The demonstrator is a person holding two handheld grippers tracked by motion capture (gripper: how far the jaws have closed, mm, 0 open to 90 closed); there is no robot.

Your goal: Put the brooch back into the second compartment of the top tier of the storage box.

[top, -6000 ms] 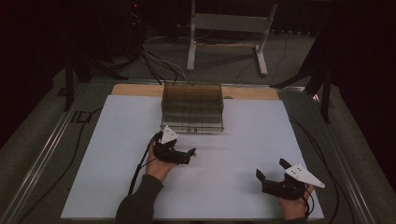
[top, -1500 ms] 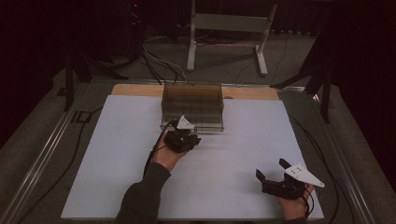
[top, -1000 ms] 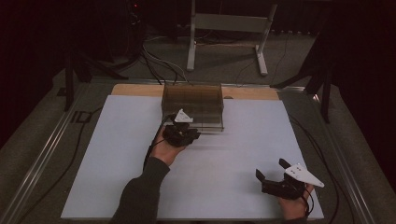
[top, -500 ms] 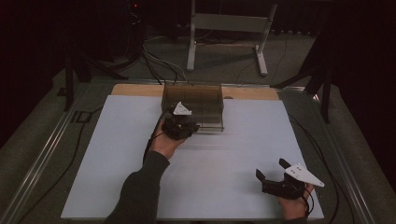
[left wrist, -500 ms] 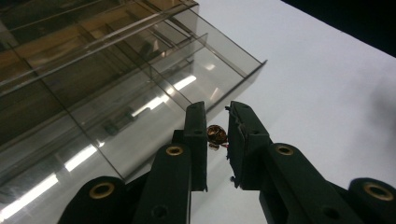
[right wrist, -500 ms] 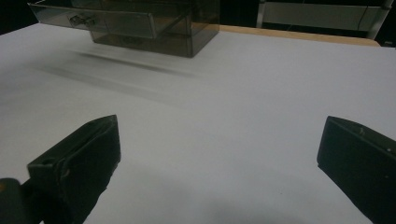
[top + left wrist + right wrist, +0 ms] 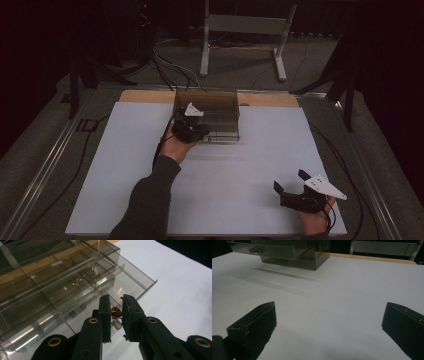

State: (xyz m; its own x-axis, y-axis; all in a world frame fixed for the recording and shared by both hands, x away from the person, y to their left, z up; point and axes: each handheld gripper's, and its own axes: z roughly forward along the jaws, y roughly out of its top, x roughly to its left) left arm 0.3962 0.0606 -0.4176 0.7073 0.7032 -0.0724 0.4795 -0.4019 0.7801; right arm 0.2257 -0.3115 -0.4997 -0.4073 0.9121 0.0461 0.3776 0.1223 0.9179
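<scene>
Left gripper view looks down the left tool point(image 7: 116, 315), whose jaws are clamped on a small coppery knob point(image 7: 115, 312) at the front of a smoky clear plastic drawer box point(image 7: 62, 282); the grip sits on the knob because it is the one handle the drawer front offers, so the work in hand is judged to be sliding that drawer. In the high view the left tool point(image 7: 192, 129) sits at the box's lower left corner, at about 11 o'clock on the white desk point(image 7: 100, 165), with the drawer box point(image 7: 207, 112) against the far edge at 12 o'clock. From the right gripper view a drawer point(image 7: 262, 250) stands partly out of the box. The right tool point(image 7: 292, 187) rests at about 5 o'clock, jaws wide apart and holding nothing, kept well clear, presumably so it does not hinder the drawer.
</scene>
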